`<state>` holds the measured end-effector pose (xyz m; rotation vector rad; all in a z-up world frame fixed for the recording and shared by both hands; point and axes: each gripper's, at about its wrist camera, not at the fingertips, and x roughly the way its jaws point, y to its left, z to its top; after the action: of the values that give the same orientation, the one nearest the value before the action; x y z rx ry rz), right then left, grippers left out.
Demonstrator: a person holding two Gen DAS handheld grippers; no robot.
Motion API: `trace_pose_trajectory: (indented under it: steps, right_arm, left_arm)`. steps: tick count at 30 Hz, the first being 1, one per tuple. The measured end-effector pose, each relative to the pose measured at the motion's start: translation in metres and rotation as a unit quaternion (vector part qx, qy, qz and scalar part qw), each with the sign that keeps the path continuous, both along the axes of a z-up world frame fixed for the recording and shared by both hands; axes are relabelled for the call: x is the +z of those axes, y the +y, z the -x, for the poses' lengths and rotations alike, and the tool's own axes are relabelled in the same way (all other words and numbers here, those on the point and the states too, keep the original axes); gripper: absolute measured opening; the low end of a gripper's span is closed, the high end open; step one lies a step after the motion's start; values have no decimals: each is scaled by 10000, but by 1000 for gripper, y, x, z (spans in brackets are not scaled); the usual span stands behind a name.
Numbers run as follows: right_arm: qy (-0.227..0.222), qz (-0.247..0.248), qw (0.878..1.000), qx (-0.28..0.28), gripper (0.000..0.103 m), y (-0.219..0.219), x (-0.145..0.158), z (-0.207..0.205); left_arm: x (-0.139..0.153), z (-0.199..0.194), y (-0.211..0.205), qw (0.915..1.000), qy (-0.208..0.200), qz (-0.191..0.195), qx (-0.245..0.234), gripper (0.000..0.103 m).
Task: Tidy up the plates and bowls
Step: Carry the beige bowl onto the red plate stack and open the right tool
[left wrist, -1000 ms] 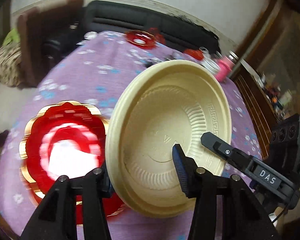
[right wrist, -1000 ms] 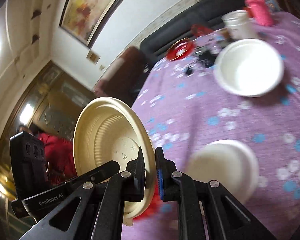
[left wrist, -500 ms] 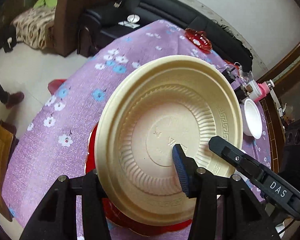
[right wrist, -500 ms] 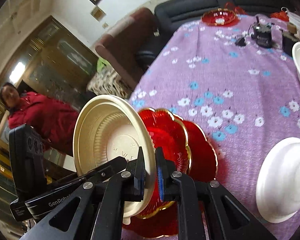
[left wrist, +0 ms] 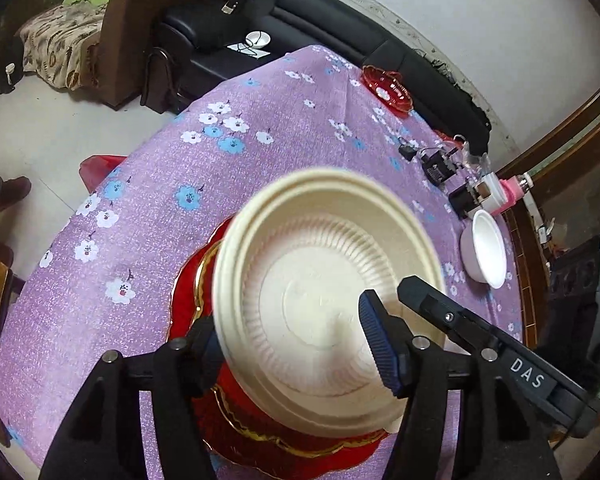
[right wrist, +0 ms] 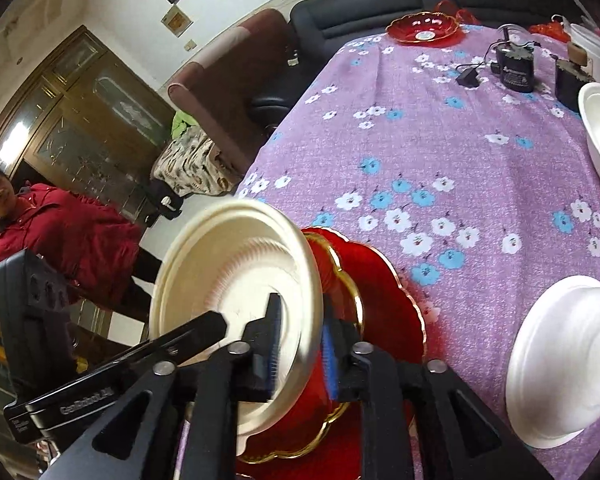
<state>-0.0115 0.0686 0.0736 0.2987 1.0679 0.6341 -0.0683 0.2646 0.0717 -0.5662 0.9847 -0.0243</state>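
Observation:
A cream paper plate (left wrist: pixel 320 300) hangs tilted just above a red scalloped plate with gold trim (left wrist: pixel 204 272) on the purple flowered tablecloth. My right gripper (right wrist: pixel 300 344) straddles the cream plate's rim (right wrist: pixel 236 280), its jaws slightly parted around it. My left gripper (left wrist: pixel 292 344) is open wide, its fingers on either side of the cream plate without clamping it. The red plate also shows in the right wrist view (right wrist: pixel 380 292).
An upside-down white bowl (right wrist: pixel 564 356) lies right of the red plate. An upright white bowl (left wrist: pixel 488 252) stands farther back, by chargers (right wrist: pixel 516 68) and a pink bottle (left wrist: pixel 512 196). A red dish (left wrist: pixel 388 88) sits at the far edge. A person in red (right wrist: pixel 60 236) stands left.
The cream plate has come down closer over the red plate and blurs with motion. My right gripper's jaws have opened a little around its rim. Both cameras have swung toward the table.

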Motion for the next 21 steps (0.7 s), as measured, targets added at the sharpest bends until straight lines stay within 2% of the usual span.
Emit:
trace_pose_trajectory:
  steps: [1,7,11,14,16,21]
  right_arm:
    - [-7,-26,10000,-22,37,-1,0,0]
    - [-271,-57,9996,13,55,1,7,6]
    - [-683,-69,9976,2,56,-1,22,15]
    - [-968,-198,9951,-98,59,-14,38,21]
    - [-1125,-251,9932,-181,63,-26,47,26]
    - [-1338,-310,9888,-578,64,-80,60,33]
  left_arm:
    - [1,1,1,10000,-39,3,21,66]
    - [12,11,10,9994,-280,70,176,68]
    - [26,24,16,9978,-550,30,378,70]
    - [41,41,19,9943,-872,-47,605,79]
    - [49,50,19,9920,-1042,-107,711,81]
    - [64,72,5,9872,-1354,-362,761,87]
